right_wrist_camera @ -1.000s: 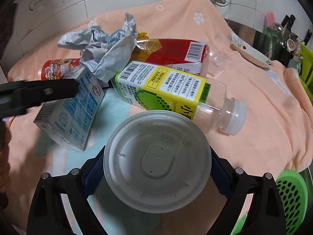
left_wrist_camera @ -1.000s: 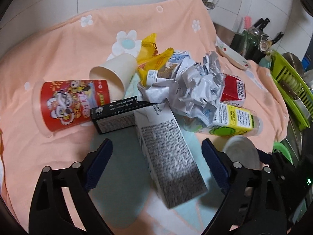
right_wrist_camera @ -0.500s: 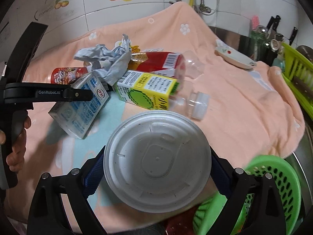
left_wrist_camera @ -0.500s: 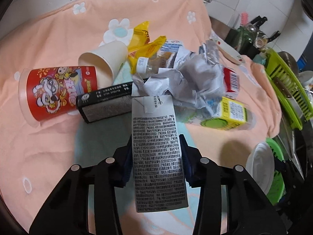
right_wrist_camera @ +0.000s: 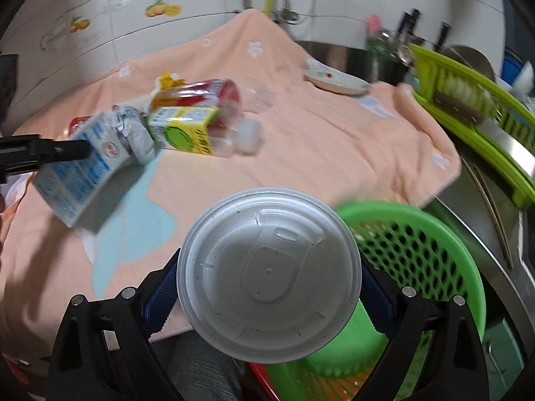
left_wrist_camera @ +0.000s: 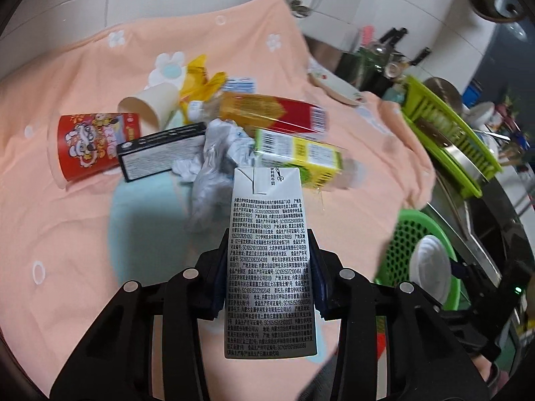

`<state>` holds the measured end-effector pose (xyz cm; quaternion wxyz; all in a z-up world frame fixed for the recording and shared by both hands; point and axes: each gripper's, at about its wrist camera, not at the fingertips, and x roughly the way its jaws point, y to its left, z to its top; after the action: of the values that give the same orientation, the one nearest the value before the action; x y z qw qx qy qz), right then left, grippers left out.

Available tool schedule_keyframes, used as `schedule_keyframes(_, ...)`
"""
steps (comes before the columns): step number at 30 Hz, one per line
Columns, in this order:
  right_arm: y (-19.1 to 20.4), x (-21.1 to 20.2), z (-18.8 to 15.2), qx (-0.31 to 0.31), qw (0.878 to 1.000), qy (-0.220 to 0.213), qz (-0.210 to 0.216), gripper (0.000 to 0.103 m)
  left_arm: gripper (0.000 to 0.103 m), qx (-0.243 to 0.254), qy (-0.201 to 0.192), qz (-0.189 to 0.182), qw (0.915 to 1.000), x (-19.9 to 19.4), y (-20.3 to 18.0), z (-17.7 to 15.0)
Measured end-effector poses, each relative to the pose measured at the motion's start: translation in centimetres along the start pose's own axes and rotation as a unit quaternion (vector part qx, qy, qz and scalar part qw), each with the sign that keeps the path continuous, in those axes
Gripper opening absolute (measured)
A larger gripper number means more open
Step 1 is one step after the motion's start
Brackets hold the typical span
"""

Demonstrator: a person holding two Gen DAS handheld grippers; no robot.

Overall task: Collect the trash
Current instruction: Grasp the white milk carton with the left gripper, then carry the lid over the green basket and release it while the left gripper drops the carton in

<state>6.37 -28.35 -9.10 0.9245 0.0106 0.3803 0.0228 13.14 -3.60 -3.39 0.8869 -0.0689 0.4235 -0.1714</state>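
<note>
My left gripper is shut on a white milk carton and holds it above the peach cloth; the carton also shows in the right wrist view. My right gripper is shut on a white plastic lid, held at the table's front right edge beside the green basket. Trash left on the cloth: crumpled grey paper, a yellow-green bottle, a red-labelled bottle, a black box, a red cup, a paper cup and yellow wrappers.
A green dish rack and kitchen utensils stand at the right. A small plate lies at the cloth's far right edge. A tiled wall with pipes is behind. The green basket also shows in the left wrist view.
My left gripper closed on the milk carton and lifted it off the cloth. My right gripper carried the lid right and back, to beside the green basket.
</note>
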Motion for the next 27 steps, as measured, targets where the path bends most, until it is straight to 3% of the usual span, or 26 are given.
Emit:
schedule_keyframes(14,-7.1,-0.8,-4.5,0.068,0.996,0.031,-0.046,0.091,0.040,0.072,0.020,-0.097,0.9924,1.1,-10.3,-1.0)
schedule_keyframes(27,-10.2,-1.3,-6.4,0.099,0.993,0.040,-0.043,0.093,0.040,0.119,0.059,-0.141,0.9810,5.4,-18.1,-1.4)
